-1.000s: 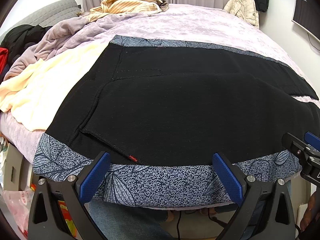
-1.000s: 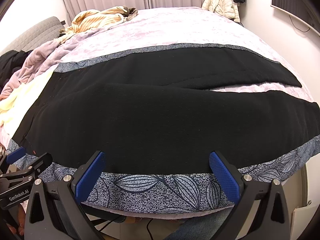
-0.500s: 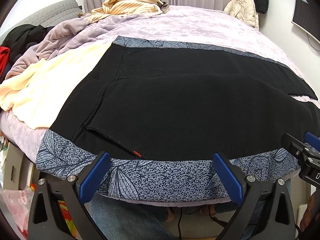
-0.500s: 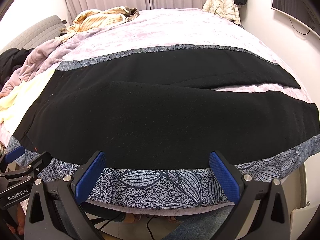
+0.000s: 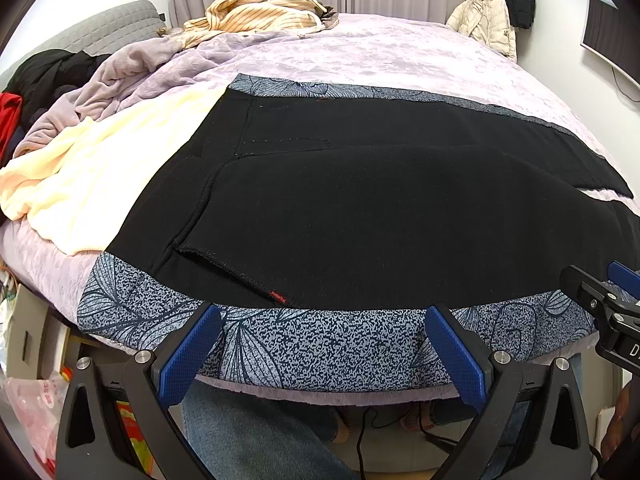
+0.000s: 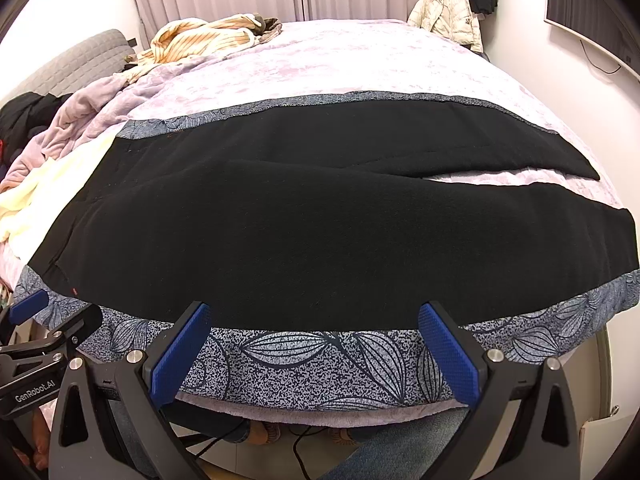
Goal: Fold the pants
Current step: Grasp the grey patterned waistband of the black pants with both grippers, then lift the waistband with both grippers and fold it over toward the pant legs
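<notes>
Black pants (image 5: 360, 208) with blue-grey leaf-print side bands lie spread flat across the lilac bed, waist to the left, legs running right; they also show in the right wrist view (image 6: 320, 232). The near printed band (image 5: 320, 344) hangs over the bed's front edge. My left gripper (image 5: 320, 352) is open and empty, just in front of that band near the waist pocket. My right gripper (image 6: 316, 348) is open and empty, in front of the band (image 6: 320, 360) further along the near leg. Each gripper shows at the edge of the other's view.
A cream blanket (image 5: 92, 176) and lilac throw (image 5: 120, 80) lie left of the pants. Striped clothes (image 5: 256, 12) sit at the bed's far end. Jackets (image 5: 492, 16) hang at the back right. A person's jeans-clad legs (image 5: 248, 440) stand below the bed edge.
Both grippers have drawn back slightly from the bed edge, so more of the near printed band shows. Both stay open. The pants have not moved.
</notes>
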Available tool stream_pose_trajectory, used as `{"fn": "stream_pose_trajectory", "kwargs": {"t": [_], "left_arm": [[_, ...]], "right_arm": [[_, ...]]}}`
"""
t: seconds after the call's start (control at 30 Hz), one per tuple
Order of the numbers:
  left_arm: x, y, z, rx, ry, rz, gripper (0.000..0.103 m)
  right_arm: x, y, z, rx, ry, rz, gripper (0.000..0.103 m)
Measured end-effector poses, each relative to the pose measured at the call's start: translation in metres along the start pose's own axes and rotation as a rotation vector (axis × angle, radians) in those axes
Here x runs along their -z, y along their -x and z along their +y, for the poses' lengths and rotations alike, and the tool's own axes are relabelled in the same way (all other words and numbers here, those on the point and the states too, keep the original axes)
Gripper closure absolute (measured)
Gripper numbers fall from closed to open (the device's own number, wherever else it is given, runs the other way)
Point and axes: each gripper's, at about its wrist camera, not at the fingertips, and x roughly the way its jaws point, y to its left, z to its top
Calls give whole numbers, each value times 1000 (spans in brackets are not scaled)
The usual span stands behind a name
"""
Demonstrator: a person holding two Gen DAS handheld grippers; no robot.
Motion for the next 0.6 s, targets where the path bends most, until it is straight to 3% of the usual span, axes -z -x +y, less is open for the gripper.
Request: {"fn": "stream_pose_trajectory", "kwargs": {"t": [0.43, 0.53, 0.6], "left_arm": [[2, 3, 4, 3, 10, -8, 1], [3, 4, 10, 27, 16, -11, 1], [2, 6, 24, 67, 39, -22, 1]], "right_arm": [[3, 5, 4, -21, 3, -2, 0], [1, 5, -6, -126, -55, 5, 0], [1, 7, -22, -252, -135, -3, 0]]}}
